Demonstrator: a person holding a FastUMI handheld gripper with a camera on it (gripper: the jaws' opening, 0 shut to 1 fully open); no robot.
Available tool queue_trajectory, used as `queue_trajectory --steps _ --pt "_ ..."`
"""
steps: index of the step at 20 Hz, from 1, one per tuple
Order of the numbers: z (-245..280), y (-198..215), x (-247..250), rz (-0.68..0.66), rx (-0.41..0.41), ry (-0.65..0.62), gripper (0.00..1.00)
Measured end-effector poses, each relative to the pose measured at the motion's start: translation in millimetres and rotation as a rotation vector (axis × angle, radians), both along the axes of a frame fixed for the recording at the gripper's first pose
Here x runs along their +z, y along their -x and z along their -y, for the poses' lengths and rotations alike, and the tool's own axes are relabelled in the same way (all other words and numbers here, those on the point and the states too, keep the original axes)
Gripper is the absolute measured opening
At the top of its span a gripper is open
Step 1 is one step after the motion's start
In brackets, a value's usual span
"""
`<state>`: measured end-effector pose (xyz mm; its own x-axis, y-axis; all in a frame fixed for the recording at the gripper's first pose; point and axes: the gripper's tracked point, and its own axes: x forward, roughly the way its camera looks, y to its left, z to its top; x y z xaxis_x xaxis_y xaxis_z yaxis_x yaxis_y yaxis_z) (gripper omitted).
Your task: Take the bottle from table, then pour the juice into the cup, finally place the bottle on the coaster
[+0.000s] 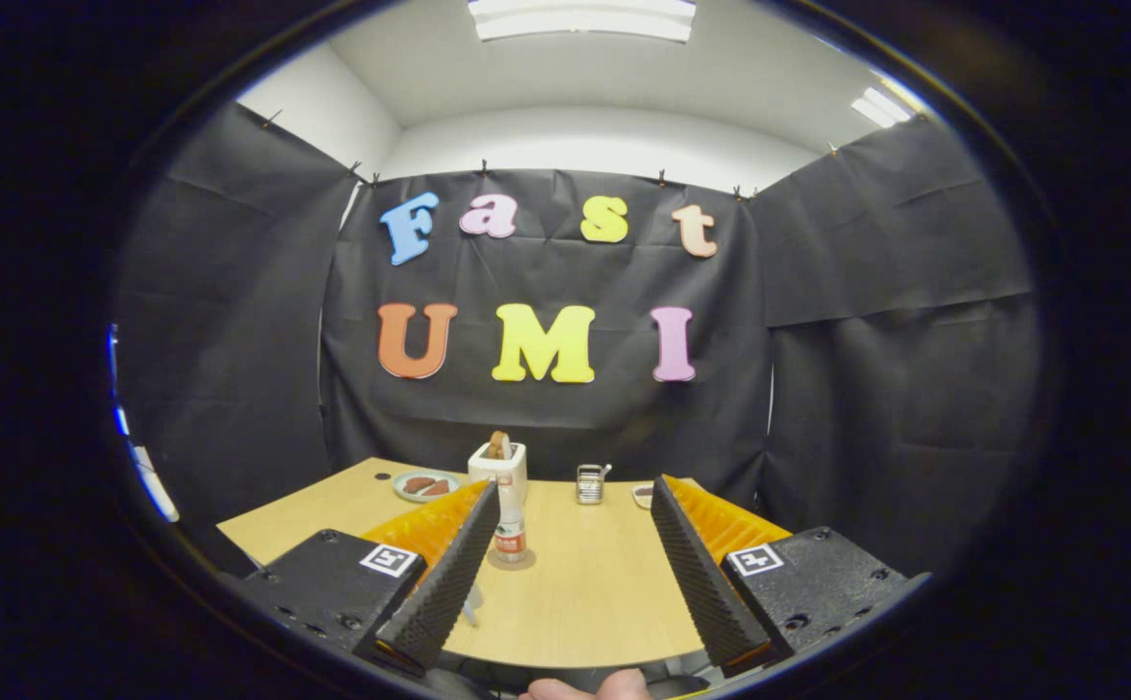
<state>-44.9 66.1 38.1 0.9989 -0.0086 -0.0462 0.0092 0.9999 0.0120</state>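
Hovering, gripper [575, 564] fingers spread wide, holding nothing. Bottle [510, 530] stands upright mid-table [584, 603], just beyond the left finger. Probably light, smooth plastic, slippery; grab mid-body at the label, not the cap.

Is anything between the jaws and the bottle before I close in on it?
Nothing visible blocks it. The gripper is open, jaws spread wide over bare table. The bottle stands upright just ahead, close to the left jaw's tip. The white holder and plate sit beyond it.
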Motion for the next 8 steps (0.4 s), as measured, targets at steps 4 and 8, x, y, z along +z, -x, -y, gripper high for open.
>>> queue_trajectory --steps 4,8 --pt "-4.1 0.7 -5.3 -0.009 0.008 0.011 1.00" --pt "-5.4 -1.5 -3.7 -0.004 0.011 0.007 1.00"
